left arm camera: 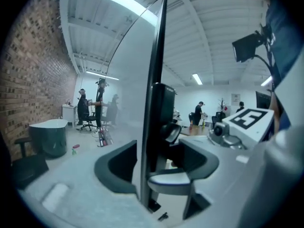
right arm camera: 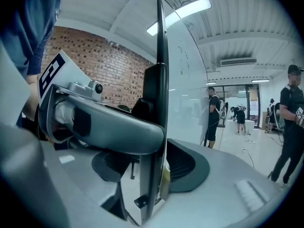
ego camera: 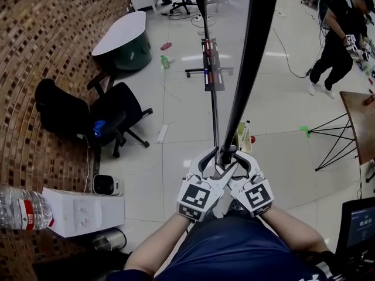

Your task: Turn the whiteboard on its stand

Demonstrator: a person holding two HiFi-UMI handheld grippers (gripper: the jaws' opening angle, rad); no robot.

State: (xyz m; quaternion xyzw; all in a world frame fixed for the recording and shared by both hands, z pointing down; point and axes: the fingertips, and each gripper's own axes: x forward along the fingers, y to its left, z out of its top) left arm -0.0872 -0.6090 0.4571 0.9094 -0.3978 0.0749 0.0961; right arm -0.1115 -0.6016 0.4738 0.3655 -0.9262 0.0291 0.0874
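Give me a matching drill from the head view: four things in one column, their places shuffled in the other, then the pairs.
Things:
1. whiteboard
2. office chair
3. water bottle
4. person in black

Places:
A. lower left edge, beside a white box
B. upper right, standing
C. centre, seen edge-on
D. left, by the brick wall

Pairs: 1-C, 2-D, 3-A, 4-B

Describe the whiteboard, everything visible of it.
The whiteboard stands upright, seen edge-on: a thin panel with a dark frame and a glossy white face. Faint marks show on that face in the right gripper view. Its near edge runs between the open left claw and the open right claw.
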